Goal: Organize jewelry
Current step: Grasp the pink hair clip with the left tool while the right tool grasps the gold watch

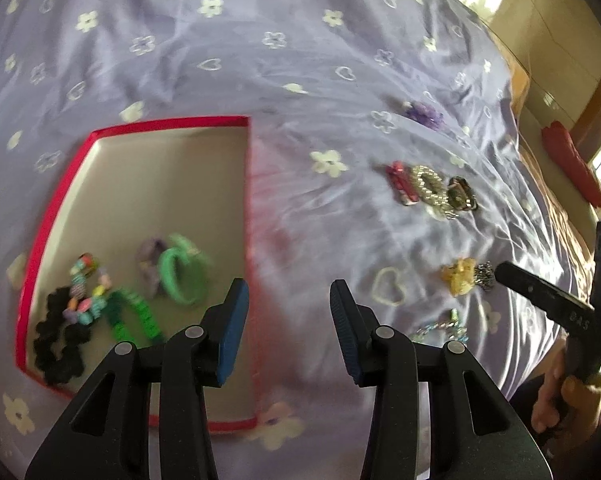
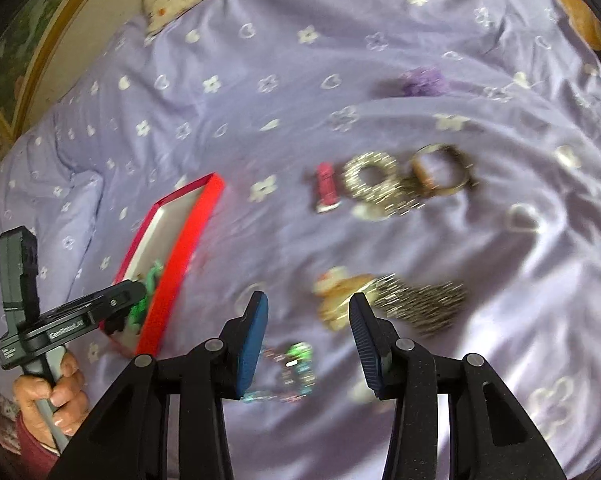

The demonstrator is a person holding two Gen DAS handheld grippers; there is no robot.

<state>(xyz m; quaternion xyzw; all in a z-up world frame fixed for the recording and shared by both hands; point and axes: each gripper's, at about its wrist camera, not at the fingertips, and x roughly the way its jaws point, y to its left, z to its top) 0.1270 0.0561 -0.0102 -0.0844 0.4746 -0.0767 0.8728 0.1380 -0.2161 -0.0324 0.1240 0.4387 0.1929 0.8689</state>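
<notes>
Here your right gripper (image 2: 308,340), jaws apart and empty, hangs just over the beaded bracelet (image 2: 292,372), nearer than your empty, parted left gripper (image 1: 288,320) beside the red box (image 1: 252,240).

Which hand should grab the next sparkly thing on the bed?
Probably the right. The right gripper is open just above the beaded bracelet, with the yellow charm close too. The left gripper hangs over the red box edge, further away.
</notes>
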